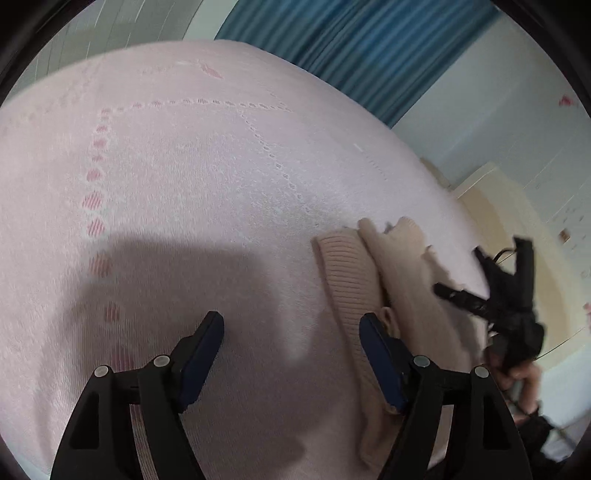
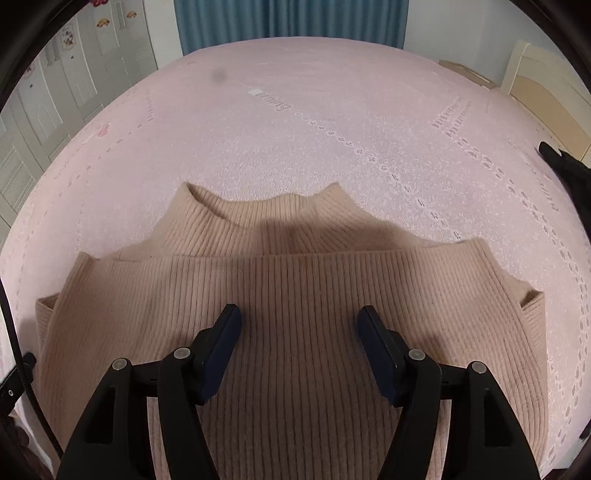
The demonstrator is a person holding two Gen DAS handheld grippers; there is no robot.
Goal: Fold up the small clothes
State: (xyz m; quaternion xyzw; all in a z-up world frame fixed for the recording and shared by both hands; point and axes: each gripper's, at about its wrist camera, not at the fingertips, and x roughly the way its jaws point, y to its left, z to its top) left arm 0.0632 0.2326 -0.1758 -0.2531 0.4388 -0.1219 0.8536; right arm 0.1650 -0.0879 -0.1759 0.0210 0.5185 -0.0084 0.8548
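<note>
A beige ribbed knit sweater (image 2: 295,288) lies folded on a pink bedspread (image 2: 295,122), its collar pointing away from me and its lower part folded up over the chest. My right gripper (image 2: 299,325) is open and empty, hovering just above the sweater's middle. In the left wrist view the same sweater (image 1: 391,273) lies at the right. My left gripper (image 1: 291,328) is open and empty above the bare bedspread (image 1: 184,177), its right finger (image 1: 380,350) over the sweater's left edge. The right gripper (image 1: 461,295) shows there as a black shape over the sweater, held by a hand.
Blue curtains (image 2: 291,18) hang behind the bed. A white wardrobe (image 2: 55,92) stands at the left. A cream headboard or bed frame (image 2: 546,77) is at the right edge. A dark object (image 2: 565,166) sits at the bed's right side.
</note>
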